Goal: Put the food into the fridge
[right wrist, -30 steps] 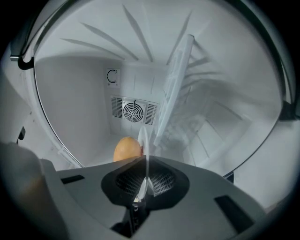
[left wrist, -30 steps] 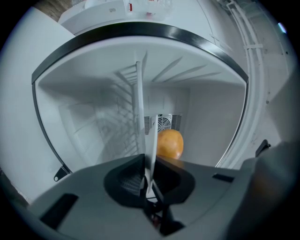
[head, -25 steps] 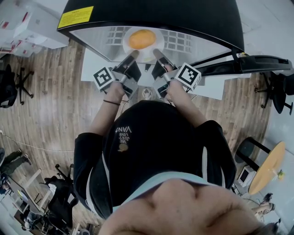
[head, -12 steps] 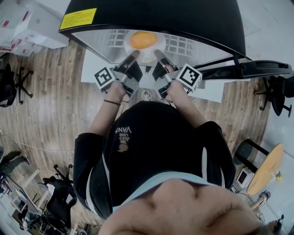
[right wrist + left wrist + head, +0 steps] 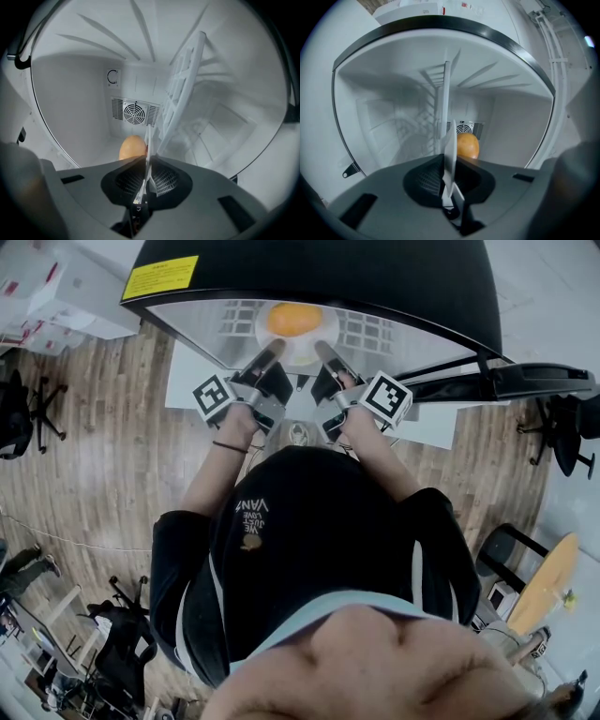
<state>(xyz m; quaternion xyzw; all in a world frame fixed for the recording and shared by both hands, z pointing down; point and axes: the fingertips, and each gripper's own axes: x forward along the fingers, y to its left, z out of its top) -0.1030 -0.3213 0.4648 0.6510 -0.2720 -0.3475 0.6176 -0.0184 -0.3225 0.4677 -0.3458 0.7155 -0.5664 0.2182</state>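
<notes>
A white plate carrying a round orange-coloured food is held inside the open fridge. My left gripper is shut on the plate's left rim and my right gripper is shut on its right rim. In the left gripper view the plate rim shows as a thin white edge clamped in the left gripper, with the food just beyond. In the right gripper view the rim sits pinched in the right gripper, with the food behind it.
A white wire shelf runs beside the plate inside the white fridge cavity; a fan vent is on the back wall. The fridge door stands open at right. White boxes, an office chair and a round table stand on the wooden floor.
My left gripper has rolled slightly. The plate with the food has edged a little further into the fridge. The right gripper has kept still.
</notes>
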